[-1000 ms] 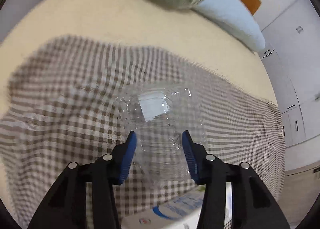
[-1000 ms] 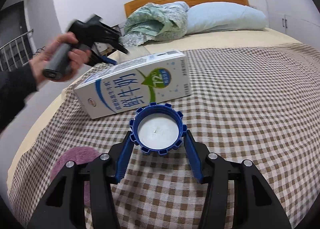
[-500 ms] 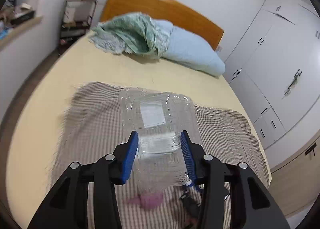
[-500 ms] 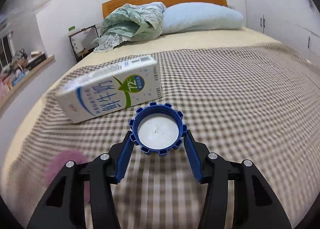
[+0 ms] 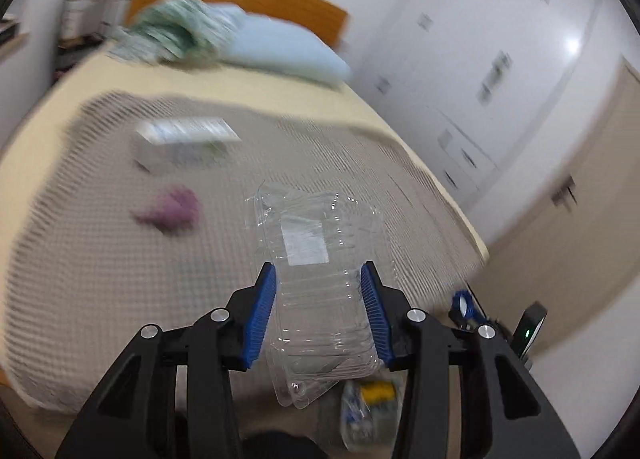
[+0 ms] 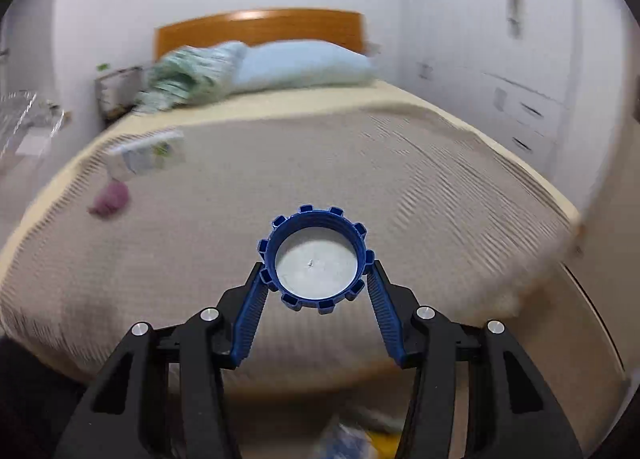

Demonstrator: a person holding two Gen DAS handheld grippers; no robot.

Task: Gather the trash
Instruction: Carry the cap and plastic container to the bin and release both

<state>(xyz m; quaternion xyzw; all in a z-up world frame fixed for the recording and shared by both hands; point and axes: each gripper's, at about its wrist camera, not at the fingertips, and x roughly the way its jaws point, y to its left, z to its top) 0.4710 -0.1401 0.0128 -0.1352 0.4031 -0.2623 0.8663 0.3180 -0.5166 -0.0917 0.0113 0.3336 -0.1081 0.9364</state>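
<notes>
My left gripper [image 5: 318, 279] is shut on a clear plastic clamshell container [image 5: 316, 271] with a white label, held in the air over the foot of the bed. My right gripper [image 6: 316, 271] is shut on a blue notched bottle cap [image 6: 316, 257], its white inside facing the camera. That cap [image 5: 464, 305] and the right gripper show small at the lower right of the left wrist view. On the checked blanket [image 6: 320, 179] lie a white milk carton [image 5: 184, 143] [image 6: 146, 153] and a purple crumpled scrap [image 5: 172, 209] [image 6: 110, 199]. The clamshell [image 6: 24, 127] appears at the left edge of the right wrist view.
Below both grippers, past the bed's foot, sits a blurred pile of trash with yellow and blue pieces [image 5: 370, 399] [image 6: 352, 439]. A blue pillow [image 6: 304, 65] and a green bundle of cloth [image 6: 188, 75] lie by the wooden headboard [image 6: 260, 29]. White wardrobes [image 5: 480, 59] line the right wall.
Both grippers have drawn back from the blanket past the foot of the bed and risen, carrying the clamshell and the cap. The carton and purple scrap now lie far off.
</notes>
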